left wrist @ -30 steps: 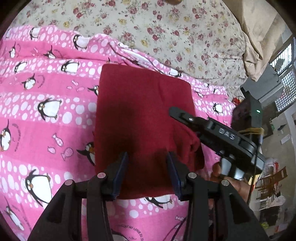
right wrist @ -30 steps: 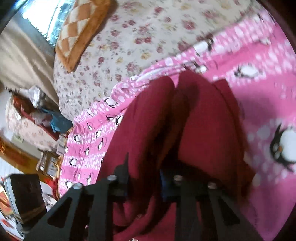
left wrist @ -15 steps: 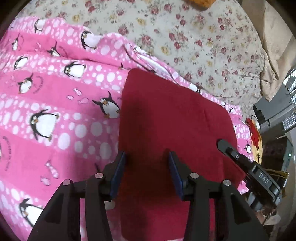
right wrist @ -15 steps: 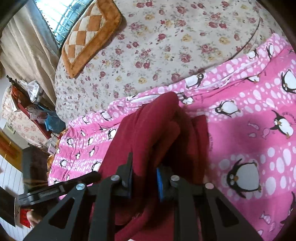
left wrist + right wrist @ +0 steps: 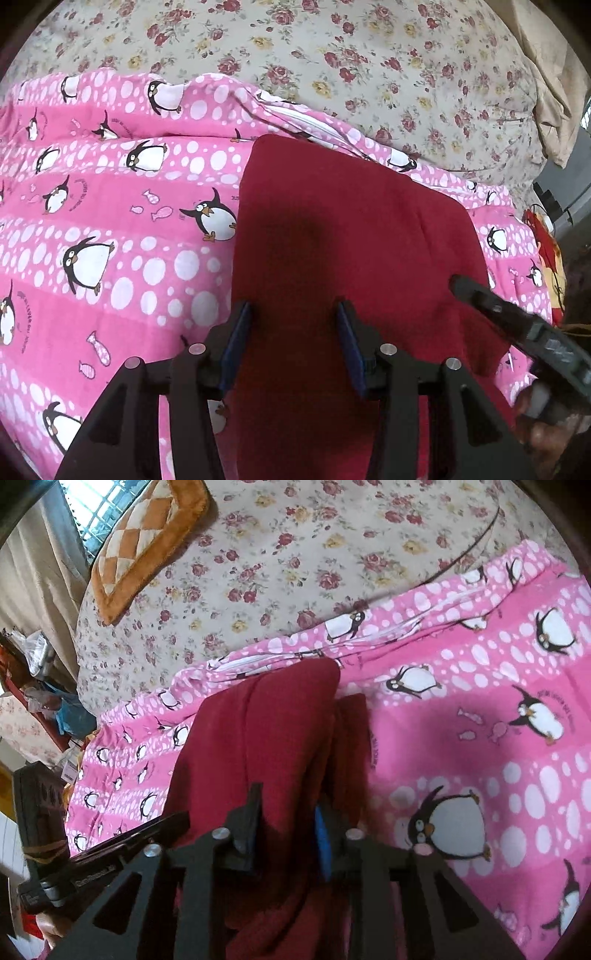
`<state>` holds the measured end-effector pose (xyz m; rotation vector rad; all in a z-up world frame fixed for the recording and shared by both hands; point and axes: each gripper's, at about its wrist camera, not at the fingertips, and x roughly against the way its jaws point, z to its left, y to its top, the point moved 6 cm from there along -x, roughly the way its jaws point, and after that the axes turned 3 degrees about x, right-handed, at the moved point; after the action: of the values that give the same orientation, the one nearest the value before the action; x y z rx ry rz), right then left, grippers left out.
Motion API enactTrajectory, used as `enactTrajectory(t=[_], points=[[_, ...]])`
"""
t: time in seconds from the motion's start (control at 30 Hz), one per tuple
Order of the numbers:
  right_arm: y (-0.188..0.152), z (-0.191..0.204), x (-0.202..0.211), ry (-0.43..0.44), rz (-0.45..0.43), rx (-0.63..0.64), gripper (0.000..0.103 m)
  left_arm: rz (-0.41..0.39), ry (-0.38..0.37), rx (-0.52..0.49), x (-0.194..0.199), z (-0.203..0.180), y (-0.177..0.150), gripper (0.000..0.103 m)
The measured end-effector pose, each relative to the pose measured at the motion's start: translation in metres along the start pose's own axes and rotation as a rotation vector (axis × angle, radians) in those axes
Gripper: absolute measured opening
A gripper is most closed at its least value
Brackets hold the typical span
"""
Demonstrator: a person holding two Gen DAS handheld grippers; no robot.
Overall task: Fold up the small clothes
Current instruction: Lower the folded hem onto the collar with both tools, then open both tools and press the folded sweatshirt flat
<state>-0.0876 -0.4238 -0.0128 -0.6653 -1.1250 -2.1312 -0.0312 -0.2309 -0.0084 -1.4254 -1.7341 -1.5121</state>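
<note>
A dark red cloth (image 5: 332, 236) lies folded on the pink penguin blanket (image 5: 110, 240). My left gripper (image 5: 293, 332) is open above the cloth's near edge, its blue pads on either side of the cloth and holding nothing. My right gripper (image 5: 286, 819) has its jaws part open around a raised fold of the red cloth (image 5: 266, 731), which stands up between the fingers and drapes toward me. The right gripper also shows in the left wrist view (image 5: 517, 328) at the cloth's right edge. The left gripper's body shows at the lower left of the right wrist view (image 5: 92, 864).
A floral bedsheet (image 5: 332, 55) lies beyond the blanket. An orange checked cushion (image 5: 147, 539) sits at the far end of the bed by a window. Cluttered shelves and bags (image 5: 40, 686) stand beside the bed. A beige curtain (image 5: 554, 74) hangs at the right.
The right gripper has lifted the fold of red cloth and its jaws have widened. The left gripper has moved up over the flattened cloth, staying open.
</note>
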Motion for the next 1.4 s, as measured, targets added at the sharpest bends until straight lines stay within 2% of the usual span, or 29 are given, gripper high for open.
enactTrajectory(t=[0.03,0.1,0.17,0.27,0.33,0.37,0.4,0.47,0.5,0.7,0.83,0.97,1.1,1.13,1.2,1.3,1.4], points=[[-0.001,0.001,0.004,0.01,0.001,-0.011,0.04,-0.004,0.006,-0.004,0.001,-0.001,0.0,0.025],[-0.004,0.005,0.015,0.044,-0.004,-0.037,0.057,-0.009,0.016,-0.009,0.0,-0.002,-0.001,0.026],[-0.012,0.011,0.022,0.069,0.004,-0.044,0.067,-0.013,0.026,-0.013,0.001,-0.003,-0.001,0.026],[-0.025,0.018,0.02,0.057,0.043,-0.012,0.069,-0.018,0.04,-0.015,0.003,-0.004,-0.003,0.026],[-0.034,0.024,0.017,-0.002,0.064,0.069,0.062,-0.015,0.043,-0.014,0.007,-0.004,-0.004,0.026],[-0.037,0.025,0.018,-0.052,0.062,0.119,0.041,-0.012,0.036,-0.011,0.01,-0.004,-0.006,0.026],[-0.039,0.025,0.022,-0.083,0.056,0.155,0.035,-0.012,0.027,-0.009,0.014,-0.003,-0.008,0.026],[-0.04,0.023,0.03,-0.075,0.048,0.17,0.028,-0.017,0.011,-0.014,0.019,-0.003,-0.012,0.026],[-0.042,0.02,0.032,-0.08,0.053,0.171,0.022,-0.022,0.008,-0.017,0.02,-0.003,-0.014,0.028],[-0.055,0.013,0.025,-0.126,0.07,0.191,0.021,-0.04,0.03,-0.043,0.018,-0.006,-0.019,0.033],[-0.05,0.016,0.033,-0.118,0.068,0.19,0.021,0.006,-0.008,0.018,0.016,0.002,-0.016,0.039],[-0.039,0.023,0.037,-0.136,0.04,0.217,0.02,0.014,-0.029,0.057,0.013,0.008,-0.017,0.046],[-0.046,0.019,0.027,-0.166,0.082,0.235,0.021,0.02,-0.04,0.077,0.01,0.011,-0.02,0.05],[-0.047,0.017,0.028,-0.161,0.074,0.222,0.023,0.018,-0.037,0.077,0.01,0.011,-0.02,0.051],[-0.045,0.01,0.034,-0.137,0.048,0.15,0.047,0.019,-0.032,0.075,0.01,0.012,-0.02,0.051],[-0.036,0.002,0.045,-0.049,-0.004,0.033,0.06,0.028,-0.036,0.065,0.009,0.012,-0.017,0.052],[-0.026,-0.004,0.043,-0.038,-0.026,0.001,0.074,0.032,-0.036,0.053,0.006,0.011,-0.016,0.053]])
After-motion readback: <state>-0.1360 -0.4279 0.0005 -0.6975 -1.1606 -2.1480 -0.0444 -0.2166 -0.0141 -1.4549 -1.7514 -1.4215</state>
